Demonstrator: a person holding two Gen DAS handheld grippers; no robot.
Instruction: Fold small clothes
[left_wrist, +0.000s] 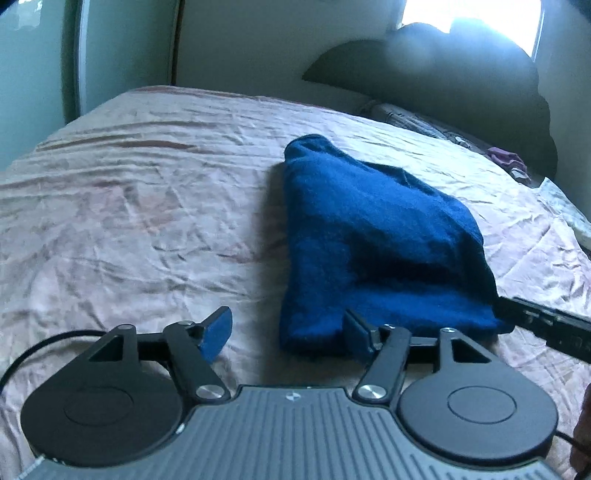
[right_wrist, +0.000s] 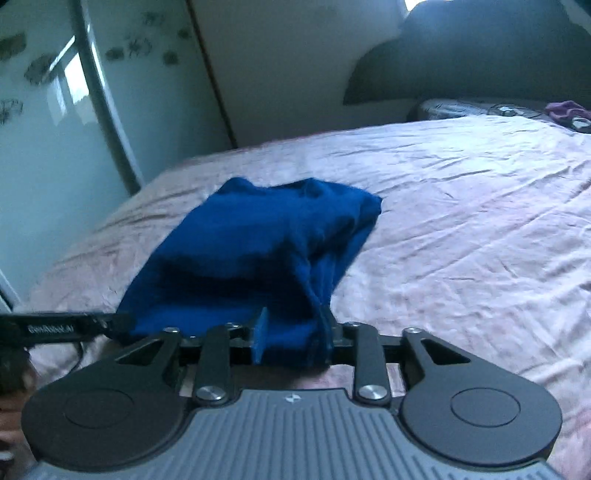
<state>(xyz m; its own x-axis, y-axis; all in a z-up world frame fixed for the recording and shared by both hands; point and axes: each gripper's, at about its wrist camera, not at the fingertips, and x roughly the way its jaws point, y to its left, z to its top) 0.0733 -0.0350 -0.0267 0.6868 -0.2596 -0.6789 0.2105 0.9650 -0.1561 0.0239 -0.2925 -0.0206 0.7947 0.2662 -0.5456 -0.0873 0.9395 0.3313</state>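
A dark blue garment (left_wrist: 369, 236) lies bunched on the pink bedsheet (left_wrist: 129, 206). My left gripper (left_wrist: 284, 332) is open, its right finger touching the garment's near left corner, nothing between the pads. My right gripper (right_wrist: 295, 343) has the garment's (right_wrist: 251, 251) near edge between its fingers, which stand partly open around the cloth. The right gripper's finger shows at the garment's right corner in the left wrist view (left_wrist: 539, 321). The left gripper's finger (right_wrist: 62, 326) shows at the garment's left corner in the right wrist view.
A dark headboard (left_wrist: 443, 81) and a patterned pillow (left_wrist: 417, 122) stand at the bed's far end, with a purple cloth (left_wrist: 508, 158) beside it. A mirrored wardrobe (right_wrist: 55, 110) stands along the bed's left side. Wrinkled sheet (right_wrist: 480, 221) spreads right of the garment.
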